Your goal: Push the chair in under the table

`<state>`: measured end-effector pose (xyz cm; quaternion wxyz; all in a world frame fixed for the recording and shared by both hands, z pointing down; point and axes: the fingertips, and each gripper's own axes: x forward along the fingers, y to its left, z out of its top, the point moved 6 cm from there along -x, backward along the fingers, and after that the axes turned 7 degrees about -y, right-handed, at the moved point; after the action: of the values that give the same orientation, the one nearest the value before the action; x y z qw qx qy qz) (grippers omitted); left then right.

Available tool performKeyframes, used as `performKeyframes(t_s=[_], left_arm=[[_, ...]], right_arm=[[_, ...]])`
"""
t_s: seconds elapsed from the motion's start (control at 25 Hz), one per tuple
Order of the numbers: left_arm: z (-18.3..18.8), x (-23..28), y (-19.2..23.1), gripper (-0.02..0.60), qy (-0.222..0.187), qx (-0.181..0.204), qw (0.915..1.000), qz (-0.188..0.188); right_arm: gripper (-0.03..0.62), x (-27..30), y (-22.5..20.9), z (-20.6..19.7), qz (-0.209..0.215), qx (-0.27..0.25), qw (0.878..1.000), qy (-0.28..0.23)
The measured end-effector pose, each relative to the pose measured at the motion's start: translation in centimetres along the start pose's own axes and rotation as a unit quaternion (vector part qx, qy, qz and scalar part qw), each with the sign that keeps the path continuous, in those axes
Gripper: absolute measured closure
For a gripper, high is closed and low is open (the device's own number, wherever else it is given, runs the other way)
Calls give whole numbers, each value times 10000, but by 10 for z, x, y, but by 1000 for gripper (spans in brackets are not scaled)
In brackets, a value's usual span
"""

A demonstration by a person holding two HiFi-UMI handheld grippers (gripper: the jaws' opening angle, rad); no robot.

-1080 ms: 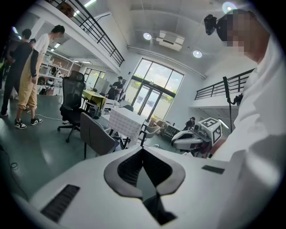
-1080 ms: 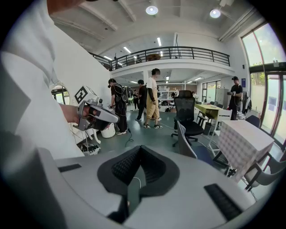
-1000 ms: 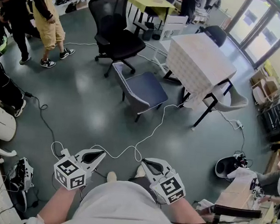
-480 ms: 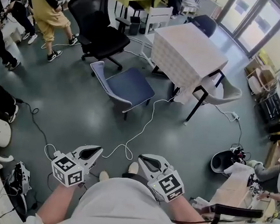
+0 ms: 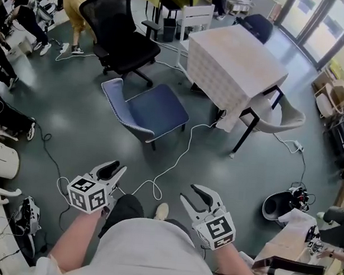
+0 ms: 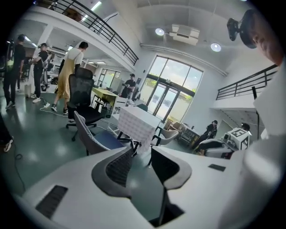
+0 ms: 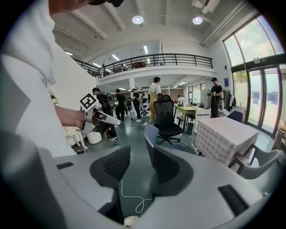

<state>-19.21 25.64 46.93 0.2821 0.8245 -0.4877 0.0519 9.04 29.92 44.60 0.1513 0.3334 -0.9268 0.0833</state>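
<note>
A blue chair [image 5: 152, 110] with a mesh back stands on the grey floor, left of and apart from the table [image 5: 237, 59] with the checked cloth. Both grippers hang low in the head view, well short of the chair. My left gripper [image 5: 115, 170] and right gripper [image 5: 193, 194] have just been opening, and nothing lies between the jaws of either. The left gripper view looks past its own jaws [image 6: 142, 154] at the chair [image 6: 87, 134] and table [image 6: 138, 125]. Beyond my right gripper [image 7: 142, 163] in the right gripper view are the chair back [image 7: 151, 133] and the table [image 7: 221, 134].
A black office chair [image 5: 124, 32] stands behind the blue chair. A beige chair [image 5: 283, 119] is tucked at the table's far side. A white cable [image 5: 173, 163] loops over the floor between me and the chair. People stand at the upper left [image 5: 27, 19]. Clutter lines both side edges.
The chair and table have come nearer in the head view. Both grippers' jaws, closed before, now stand apart. The person in yellow trousers has moved off toward the top edge.
</note>
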Motion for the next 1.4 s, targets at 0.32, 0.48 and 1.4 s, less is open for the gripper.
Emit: performKeyframes(t_s=[0.32,0.48,1.4], left_arm=[[30,65,66,391,128,-508,9961,709],[49,118,134,351,208,-690,9901,1201],[12,267,336,363,1274,-2496,9237,2611]], right_arm=[[427,18,-58,1,-392,218,9990,-8],[427,48,-98,12,-679,213,9974,78],[427,186,-209,77,-906,330,9928,704]])
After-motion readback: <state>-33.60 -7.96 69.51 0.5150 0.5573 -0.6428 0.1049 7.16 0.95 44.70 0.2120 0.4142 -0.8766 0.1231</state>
